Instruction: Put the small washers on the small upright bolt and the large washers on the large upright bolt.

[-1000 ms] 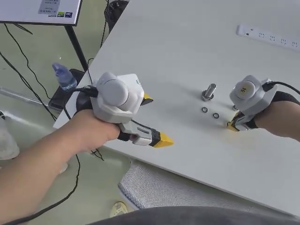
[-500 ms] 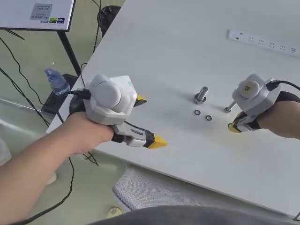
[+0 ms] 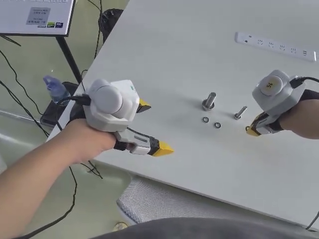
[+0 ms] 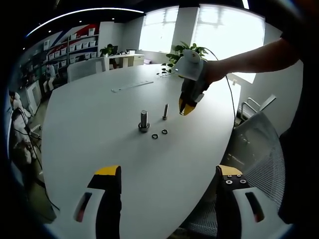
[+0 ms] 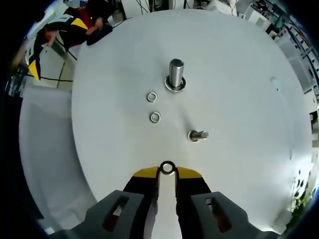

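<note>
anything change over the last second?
Right gripper drew back to the person's right, away from the bolts, uncovering the small bolt. It is shut on a washer; whether it already held it earlier can't be told. Same: large bolt, two loose washers, left gripper open at the table edge.
</note>
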Tool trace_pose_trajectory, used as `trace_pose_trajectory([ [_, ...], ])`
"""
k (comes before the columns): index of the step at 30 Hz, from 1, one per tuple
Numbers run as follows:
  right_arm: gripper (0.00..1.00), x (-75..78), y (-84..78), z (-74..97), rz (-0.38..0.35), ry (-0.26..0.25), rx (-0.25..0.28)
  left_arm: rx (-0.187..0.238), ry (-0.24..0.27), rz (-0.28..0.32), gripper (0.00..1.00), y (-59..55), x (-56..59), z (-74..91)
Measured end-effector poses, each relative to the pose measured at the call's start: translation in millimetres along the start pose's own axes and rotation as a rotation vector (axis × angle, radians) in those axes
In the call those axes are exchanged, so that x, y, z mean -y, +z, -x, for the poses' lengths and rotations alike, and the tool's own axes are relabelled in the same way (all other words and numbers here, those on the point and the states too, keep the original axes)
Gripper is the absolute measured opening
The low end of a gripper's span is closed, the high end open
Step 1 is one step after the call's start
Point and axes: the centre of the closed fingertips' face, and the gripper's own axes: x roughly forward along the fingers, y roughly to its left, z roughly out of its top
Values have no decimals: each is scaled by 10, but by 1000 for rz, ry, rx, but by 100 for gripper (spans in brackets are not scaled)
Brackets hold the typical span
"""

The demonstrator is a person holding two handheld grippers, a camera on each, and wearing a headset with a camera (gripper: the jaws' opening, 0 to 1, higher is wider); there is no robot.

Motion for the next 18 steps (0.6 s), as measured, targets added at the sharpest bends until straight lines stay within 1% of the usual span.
trace_pose_trajectory([
  [7,12,108,91,129,-2,-14,8,-10,-3,3,76,-39,26,-9],
  [15,12,228,243,259,3,-30,35,2,3,5,78,-6,-1,-7],
  [18,12,310,295,247,5,-33,39,4,10,4,80,-2,-22,-9],
])
